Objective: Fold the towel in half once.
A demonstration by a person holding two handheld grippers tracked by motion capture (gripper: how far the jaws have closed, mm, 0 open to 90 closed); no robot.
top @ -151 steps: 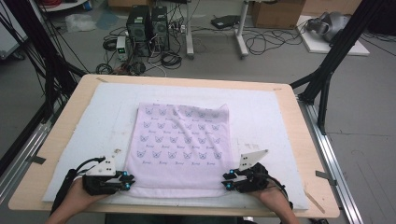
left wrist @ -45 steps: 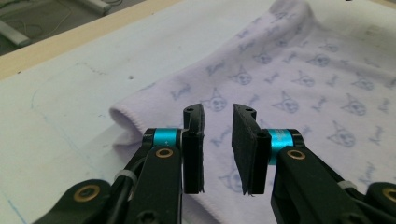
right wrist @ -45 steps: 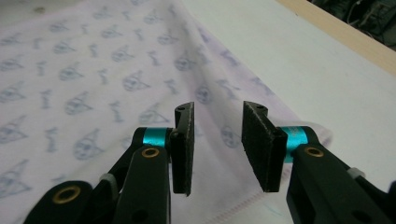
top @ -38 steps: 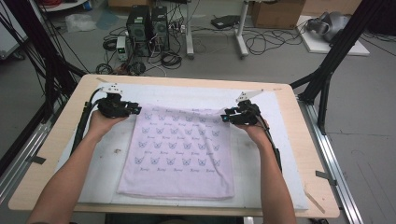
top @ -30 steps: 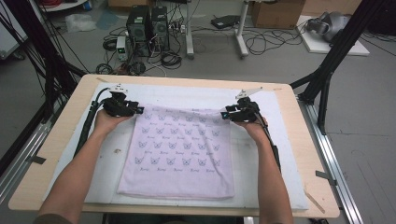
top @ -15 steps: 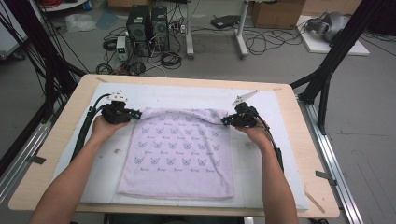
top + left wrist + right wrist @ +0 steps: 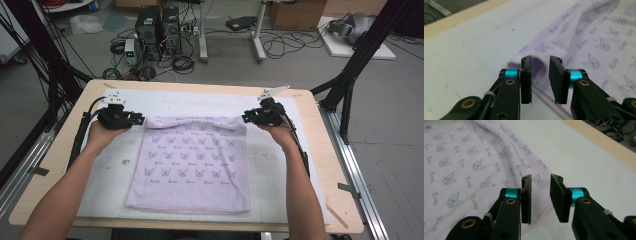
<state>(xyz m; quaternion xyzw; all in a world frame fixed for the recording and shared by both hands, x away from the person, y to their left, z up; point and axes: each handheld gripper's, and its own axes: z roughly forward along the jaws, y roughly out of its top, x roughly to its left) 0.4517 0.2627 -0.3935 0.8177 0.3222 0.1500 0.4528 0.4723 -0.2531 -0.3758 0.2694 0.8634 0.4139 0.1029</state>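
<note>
Both the left gripper (image 7: 141, 120) and right gripper (image 7: 245, 118) had just released the towel's (image 7: 192, 165) far corners, jaws parted.

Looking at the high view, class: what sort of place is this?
Probably a lab or workshop rigged for recording: a wooden table on a metal frame, computer towers with tangled cables on the floor, and cardboard boxes behind.

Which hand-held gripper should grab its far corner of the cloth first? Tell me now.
Left, slightly: the left hand-held gripper has the cloth's raised corner between its open jaws; the right hand-held gripper hangs over flatter cloth near the edge.
</note>
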